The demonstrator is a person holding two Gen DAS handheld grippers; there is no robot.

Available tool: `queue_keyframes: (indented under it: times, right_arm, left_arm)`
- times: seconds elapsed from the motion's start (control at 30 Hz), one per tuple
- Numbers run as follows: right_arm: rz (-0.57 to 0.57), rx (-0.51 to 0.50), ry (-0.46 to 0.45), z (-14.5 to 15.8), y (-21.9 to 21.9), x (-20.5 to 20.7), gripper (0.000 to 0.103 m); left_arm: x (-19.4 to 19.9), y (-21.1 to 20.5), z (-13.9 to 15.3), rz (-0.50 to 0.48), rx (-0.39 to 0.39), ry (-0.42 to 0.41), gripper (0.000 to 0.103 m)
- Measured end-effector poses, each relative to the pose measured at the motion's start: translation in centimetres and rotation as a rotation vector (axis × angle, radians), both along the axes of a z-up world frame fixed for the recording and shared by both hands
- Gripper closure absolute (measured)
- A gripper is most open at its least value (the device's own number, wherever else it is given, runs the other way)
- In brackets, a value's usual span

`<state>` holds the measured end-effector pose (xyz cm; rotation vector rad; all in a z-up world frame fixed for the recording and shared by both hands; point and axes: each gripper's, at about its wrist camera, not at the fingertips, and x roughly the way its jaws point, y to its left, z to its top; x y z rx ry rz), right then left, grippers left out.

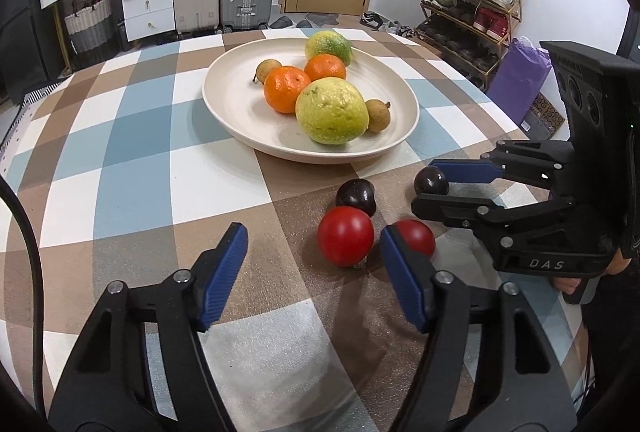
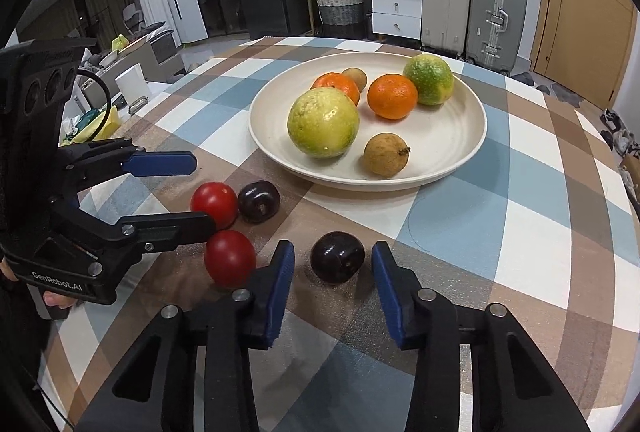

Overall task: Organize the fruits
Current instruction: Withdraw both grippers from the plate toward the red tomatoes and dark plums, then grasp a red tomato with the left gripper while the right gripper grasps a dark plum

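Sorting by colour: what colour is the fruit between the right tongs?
Dark purple fruit, clearest in right wrist view.

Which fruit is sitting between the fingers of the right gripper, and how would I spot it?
Start at the big cream plate on the checked tablecloth. In front of it four small fruits lie on the cloth: two red tomatoes and two dark plums. The one you want is the dark plum lying alone between the blue pads of the right gripper; the other plum touches a tomato.

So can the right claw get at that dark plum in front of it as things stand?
Probably yes. The right claw already straddles the dark plum, a blue pad on each side with a visible gap, so it is not gripped yet. Nothing lies between; the nearest red tomato sits just outside the left pad.
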<state>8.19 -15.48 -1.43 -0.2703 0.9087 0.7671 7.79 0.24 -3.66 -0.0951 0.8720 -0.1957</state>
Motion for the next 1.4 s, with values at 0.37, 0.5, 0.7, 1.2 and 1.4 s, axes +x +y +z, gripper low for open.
queue_keyframes:
  times: [0.37, 0.5, 0.7, 1.2, 1.4]
  right_arm:
    - [-0.004, 0.022, -0.003, 0.3, -0.3, 0.2, 0.073]
    - [-0.002, 0.013, 0.001, 0.2, -0.2, 0.2, 0.073]
    - [-0.004, 0.010, 0.008, -0.3, -0.2, 0.4, 0.073]
    - [-0.006, 0.047, -0.028, 0.3, -0.3, 0.3, 0.076]
    - [-0.038, 0.096, -0.059, 1.3, -1.0, 0.4, 0.076]
  left_arm:
    - [0.1, 0.1, -0.4, -0.036, -0.086, 0.027, 0.071]
    - [0.2, 0.0, -0.5, -0.041, -0.083, 0.026, 0.077]
    - [0.2, 0.4, -0.2, -0.016, -0.092, 0.008, 0.077]
    - [-0.5, 1.7, 1.7, 0.045, -0.104, -0.086, 0.077]
    - [-1.0, 2.3, 2.5, 0.088, -0.095, -0.132, 0.077]
